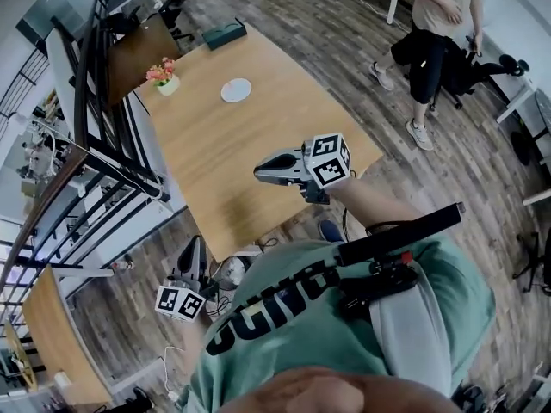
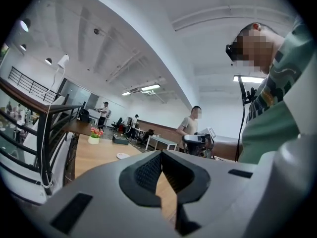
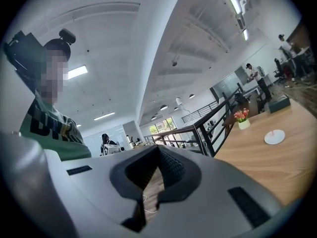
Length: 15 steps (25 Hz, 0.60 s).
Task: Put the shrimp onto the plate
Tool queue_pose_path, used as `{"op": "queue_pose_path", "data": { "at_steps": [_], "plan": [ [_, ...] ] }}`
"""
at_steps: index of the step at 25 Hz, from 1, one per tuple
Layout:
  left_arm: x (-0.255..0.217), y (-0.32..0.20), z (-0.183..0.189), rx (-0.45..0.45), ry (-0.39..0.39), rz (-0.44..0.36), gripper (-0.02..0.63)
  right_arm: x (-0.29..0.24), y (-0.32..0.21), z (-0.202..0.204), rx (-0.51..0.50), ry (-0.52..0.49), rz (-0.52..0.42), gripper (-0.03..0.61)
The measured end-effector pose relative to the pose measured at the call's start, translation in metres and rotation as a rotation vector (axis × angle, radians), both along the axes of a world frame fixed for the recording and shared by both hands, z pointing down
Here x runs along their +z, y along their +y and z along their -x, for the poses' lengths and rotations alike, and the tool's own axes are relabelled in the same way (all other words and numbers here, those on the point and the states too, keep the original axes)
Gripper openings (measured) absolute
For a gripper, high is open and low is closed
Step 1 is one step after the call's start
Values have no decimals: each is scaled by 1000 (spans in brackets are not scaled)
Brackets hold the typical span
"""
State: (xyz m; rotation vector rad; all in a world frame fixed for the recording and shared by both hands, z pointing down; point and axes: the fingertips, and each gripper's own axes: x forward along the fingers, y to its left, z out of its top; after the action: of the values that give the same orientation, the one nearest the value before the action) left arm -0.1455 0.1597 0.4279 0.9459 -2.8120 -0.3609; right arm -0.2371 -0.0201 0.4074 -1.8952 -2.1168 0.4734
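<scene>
white plate – tan wood-grain table, pink flowers

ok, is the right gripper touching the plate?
Apart. The head view shows the right gripper over the near part of the table, with the plate far across bare wood, near the flower pot.

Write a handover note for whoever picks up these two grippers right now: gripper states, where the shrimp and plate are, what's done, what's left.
Left gripper: jaws together, empty, held off the near-left corner of the table, over the floor.
Right gripper: jaws together, empty, above the table's near edge.
Plate: white, on the far part of the table, beside the flower pot; too small to tell whether anything lies on it.
Shrimp: not made out in any view.
Done: nothing that shows.
Left: find the shrimp, grip it, set it on the plate.
</scene>
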Motion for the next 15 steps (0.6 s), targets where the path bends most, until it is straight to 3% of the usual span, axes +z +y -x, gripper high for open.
{"op": "queue_pose_path", "data": {
  "at_steps": [5,9,15],
  "plan": [
    [-2,26,-16,26,-13,-73,6,-8,24,-27,13,-12,-72,8],
    [-7,11,-17,55,-46,-91,6,-18,12,-26,37,2,-48,8],
    [-24,-25,-11,40,-82,-58,6,-37,-25,-27,8,-62,-24,8]
  ]
}}
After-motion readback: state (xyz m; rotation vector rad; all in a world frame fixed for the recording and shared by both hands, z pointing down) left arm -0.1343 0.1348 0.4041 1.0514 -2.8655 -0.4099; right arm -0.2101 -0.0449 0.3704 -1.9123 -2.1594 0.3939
